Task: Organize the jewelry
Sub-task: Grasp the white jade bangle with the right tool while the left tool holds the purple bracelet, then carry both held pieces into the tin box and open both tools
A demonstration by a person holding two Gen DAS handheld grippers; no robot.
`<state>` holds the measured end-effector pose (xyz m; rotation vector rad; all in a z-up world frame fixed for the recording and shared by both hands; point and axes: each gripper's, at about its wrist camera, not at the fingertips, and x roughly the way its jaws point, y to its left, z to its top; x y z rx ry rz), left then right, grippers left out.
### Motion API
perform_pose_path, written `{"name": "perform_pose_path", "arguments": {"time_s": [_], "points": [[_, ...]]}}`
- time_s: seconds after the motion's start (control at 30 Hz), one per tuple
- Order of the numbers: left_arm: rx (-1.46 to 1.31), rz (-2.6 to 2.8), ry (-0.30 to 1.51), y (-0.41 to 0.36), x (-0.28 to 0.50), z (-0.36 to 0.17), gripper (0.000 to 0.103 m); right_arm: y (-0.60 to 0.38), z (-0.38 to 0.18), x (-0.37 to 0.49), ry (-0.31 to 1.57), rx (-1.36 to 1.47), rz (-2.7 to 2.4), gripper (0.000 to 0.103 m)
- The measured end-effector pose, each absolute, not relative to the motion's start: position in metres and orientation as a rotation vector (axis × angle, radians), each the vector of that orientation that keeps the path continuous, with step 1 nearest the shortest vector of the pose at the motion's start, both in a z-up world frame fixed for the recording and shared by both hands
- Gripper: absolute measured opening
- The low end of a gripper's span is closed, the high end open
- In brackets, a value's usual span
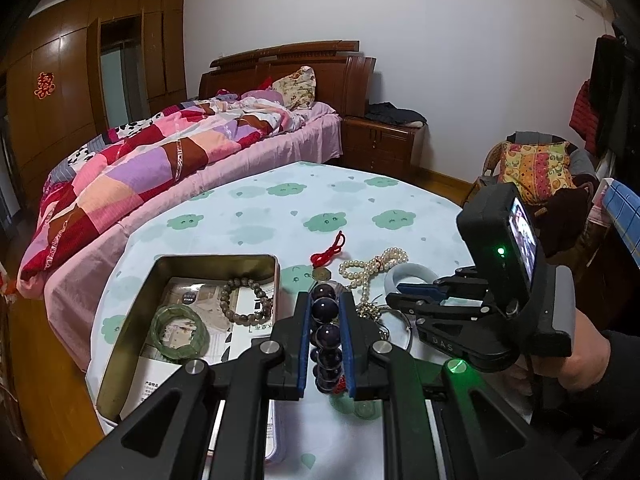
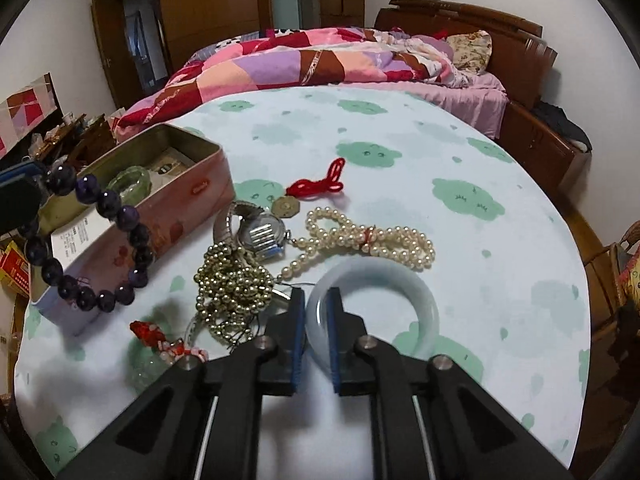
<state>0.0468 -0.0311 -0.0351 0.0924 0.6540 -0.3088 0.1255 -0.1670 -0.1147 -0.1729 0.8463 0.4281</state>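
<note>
Item: left tongs (image 1: 327, 340), clamped on a bracelet of large dark purple round beads (image 1: 326, 328). The strand hangs clear of the worktop, beside the open tin; judged to be held there for carrying into it.

Item: right tongs (image 2: 316, 320), closed on the near-left rim of a pale blue-white jade bangle (image 2: 400, 280), one pad inside the ring and one outside. The bangle looks to lie flat on the cloth; pinching the rim seems the only workable hold on a smooth ring.

Item: rectangular open metal tin with pinkish sides (image 2: 176, 204), at the left of the round worktop with its pale green cloud-print cloth (image 2: 460, 148). Contents: a translucent green glass-like bangle (image 1: 180, 326), a brown wooden bead bracelet (image 1: 244, 300), and printed paper lining the bottom. Judged to be the collecting box.

Items loose on the cloth, clustered just beside the tin:
- looped white pearl necklace tied with red thread (image 2: 372, 240)
- heap of small gold-coloured beads (image 2: 232, 288)
- silver wristwatch with metal band (image 2: 256, 232)
- brass octagonal coin on a red knotted cord (image 2: 316, 188)
- small red and pink beaded ornament (image 2: 160, 340), nearest the camera

Sorting is judged partly done; most pieces remain outside the tin.
</note>
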Motion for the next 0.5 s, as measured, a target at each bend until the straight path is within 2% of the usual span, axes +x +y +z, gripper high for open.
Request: {"name": "perform_pose_path", "arguments": {"time_s": [0.5], "points": [[0.072, -0.274, 0.588, -0.01, 0.039, -0.009, 0.013, -0.146, -0.076, 0.105, 0.684, -0.254, 0.432, 0.012]]}}
